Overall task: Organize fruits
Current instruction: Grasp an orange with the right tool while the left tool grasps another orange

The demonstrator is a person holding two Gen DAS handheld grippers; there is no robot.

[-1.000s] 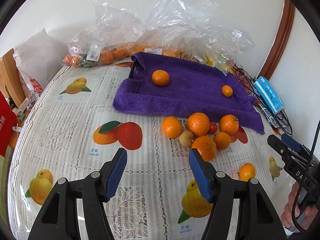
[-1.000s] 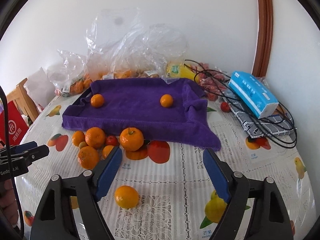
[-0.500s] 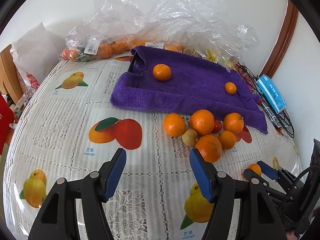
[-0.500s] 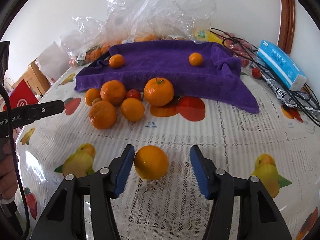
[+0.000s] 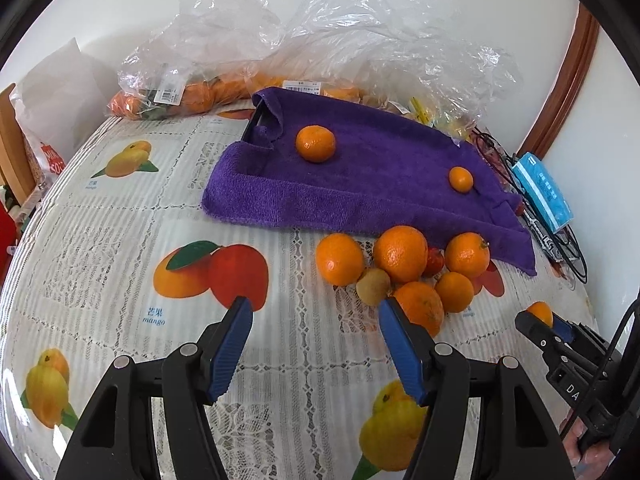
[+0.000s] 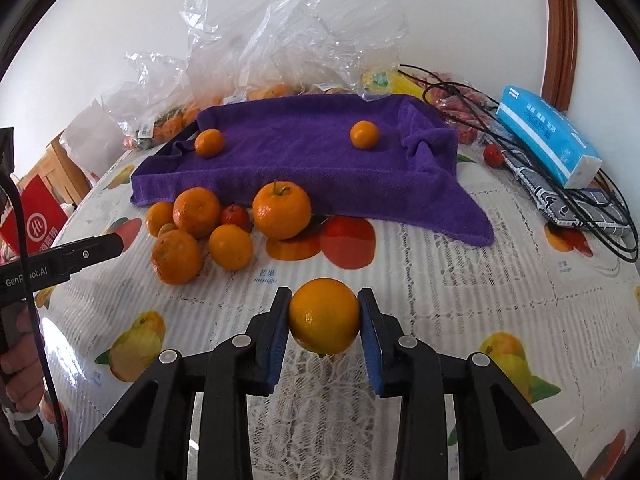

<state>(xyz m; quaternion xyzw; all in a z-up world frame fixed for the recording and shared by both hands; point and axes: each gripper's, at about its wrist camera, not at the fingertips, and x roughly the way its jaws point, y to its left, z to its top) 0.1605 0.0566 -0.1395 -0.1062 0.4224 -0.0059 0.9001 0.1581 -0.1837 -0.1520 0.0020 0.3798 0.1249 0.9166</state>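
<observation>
My right gripper (image 6: pixel 324 304) is shut on a single orange (image 6: pixel 324 321) just above the tablecloth; it also shows in the left wrist view (image 5: pixel 540 312). A cluster of several oranges (image 6: pixel 224 228) with a small red fruit (image 6: pixel 236 216) lies in front of a purple towel-lined tray (image 6: pixel 304 160). Two small oranges sit on the towel, one at left (image 6: pixel 209 142), one at right (image 6: pixel 363 134). My left gripper (image 5: pixel 316 320) is open and empty, just left of the cluster (image 5: pixel 400 264), with the tray (image 5: pixel 360 176) beyond.
Clear plastic bags with more oranges (image 5: pixel 208 92) lie behind the tray. A blue tissue pack (image 6: pixel 548 136), black cables (image 6: pixel 592 208) and a small red fruit (image 6: pixel 493 155) are at the right. A wooden chair (image 6: pixel 60 172) and red bag (image 6: pixel 40 220) stand at the left edge.
My right gripper moved down around the single orange and closed on it. My left gripper stayed open and shifted slightly forward.
</observation>
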